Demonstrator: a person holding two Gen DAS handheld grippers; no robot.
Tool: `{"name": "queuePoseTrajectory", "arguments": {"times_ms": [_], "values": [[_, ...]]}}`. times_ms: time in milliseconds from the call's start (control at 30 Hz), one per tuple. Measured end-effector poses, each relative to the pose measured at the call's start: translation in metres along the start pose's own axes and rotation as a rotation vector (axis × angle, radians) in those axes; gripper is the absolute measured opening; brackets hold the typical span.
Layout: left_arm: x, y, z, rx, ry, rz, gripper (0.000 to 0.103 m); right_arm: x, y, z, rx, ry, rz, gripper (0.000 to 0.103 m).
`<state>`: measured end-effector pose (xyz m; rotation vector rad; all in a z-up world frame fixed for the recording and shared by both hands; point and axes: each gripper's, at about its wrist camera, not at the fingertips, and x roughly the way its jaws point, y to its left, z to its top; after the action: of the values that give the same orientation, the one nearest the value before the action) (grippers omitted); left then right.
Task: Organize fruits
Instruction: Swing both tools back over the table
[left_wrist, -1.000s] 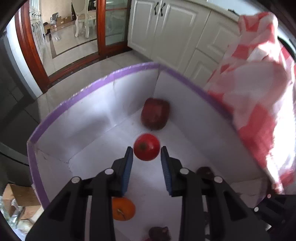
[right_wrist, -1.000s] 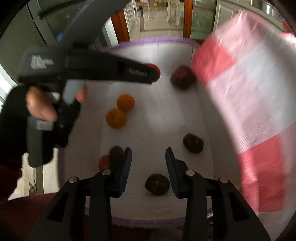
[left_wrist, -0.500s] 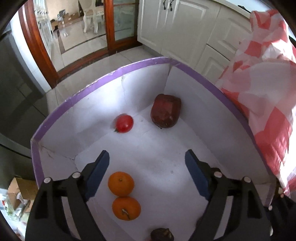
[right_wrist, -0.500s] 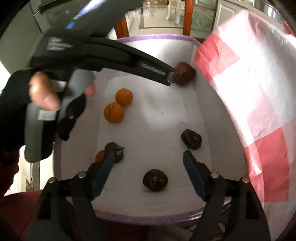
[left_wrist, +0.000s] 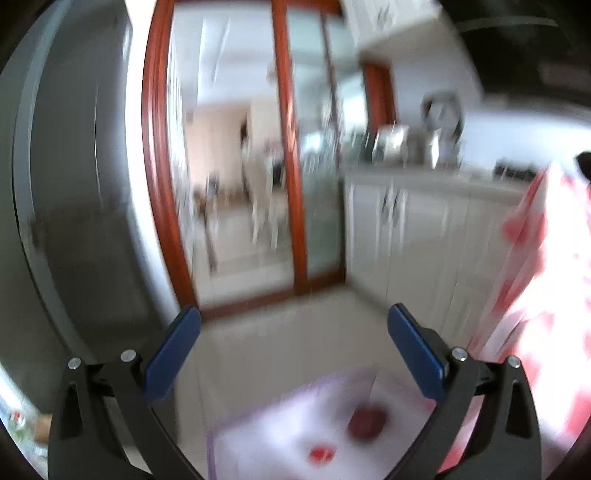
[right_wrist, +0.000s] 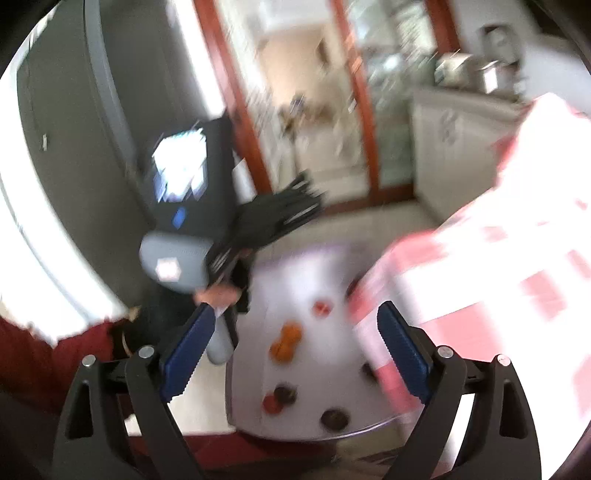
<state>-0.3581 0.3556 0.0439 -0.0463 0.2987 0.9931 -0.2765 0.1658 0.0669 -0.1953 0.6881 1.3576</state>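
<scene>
left claw (left_wrist: 293, 345) wide, empty | right claw (right_wrist: 293, 336) wide, empty | oranges (right_wrist: 285, 341): 2

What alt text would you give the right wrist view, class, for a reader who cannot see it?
The open, empty right gripper looks down through motion blur at a white purple-rimmed box holding a small red fruit, two oranges and several dark fruits. The left gripper is to the left, a red-and-white checked cloth to the right.

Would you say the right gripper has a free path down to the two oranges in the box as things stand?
Probably yes. The right gripper hangs above the box with its jaws open and empty, having just been opening. The oranges lie uncovered below; the checked cloth overhangs only the box's other side.
</scene>
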Motion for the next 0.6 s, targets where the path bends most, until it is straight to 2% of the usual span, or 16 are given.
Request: {"name": "queuePoseTrajectory", "arguments": {"times_ms": [100,133,200,267,300,367,500,567,600], "values": [[-0.034,-0.031,0.036,0.034,-0.113,-0.104,0.102,-0.063,-0.036,0.009,0.084,-0.144,-0.126,0.087],[-0.045,-0.048,0.049,0.043,-0.128,-0.165,0.102,-0.084,-0.049,0.009,0.115,-0.187,-0.177,0.087],[-0.056,-0.076,0.064,0.048,-0.104,-0.255,0.102,-0.123,-0.078,0.002,0.183,-0.253,-0.284,0.087],[-0.056,-0.118,0.075,0.067,-0.001,-0.356,0.102,-0.153,-0.108,-0.012,0.266,-0.293,-0.374,0.087],[-0.054,-0.146,0.078,0.095,0.071,-0.438,0.102,-0.174,-0.128,-0.023,0.333,-0.314,-0.436,0.087],[-0.054,-0.204,0.077,0.154,0.168,-0.552,0.102,-0.201,-0.158,-0.043,0.42,-0.343,-0.519,0.087],[-0.063,-0.322,0.057,0.287,0.303,-0.714,0.102,-0.24,-0.212,-0.094,0.586,-0.358,-0.712,0.087],[-0.057,-0.379,0.041,0.333,0.41,-0.791,0.102,-0.257,-0.235,-0.117,0.663,-0.36,-0.77,0.087],[-0.059,-0.395,0.03,0.343,0.442,-0.806,0.102,-0.261,-0.244,-0.13,0.697,-0.359,-0.786,0.087]]}}
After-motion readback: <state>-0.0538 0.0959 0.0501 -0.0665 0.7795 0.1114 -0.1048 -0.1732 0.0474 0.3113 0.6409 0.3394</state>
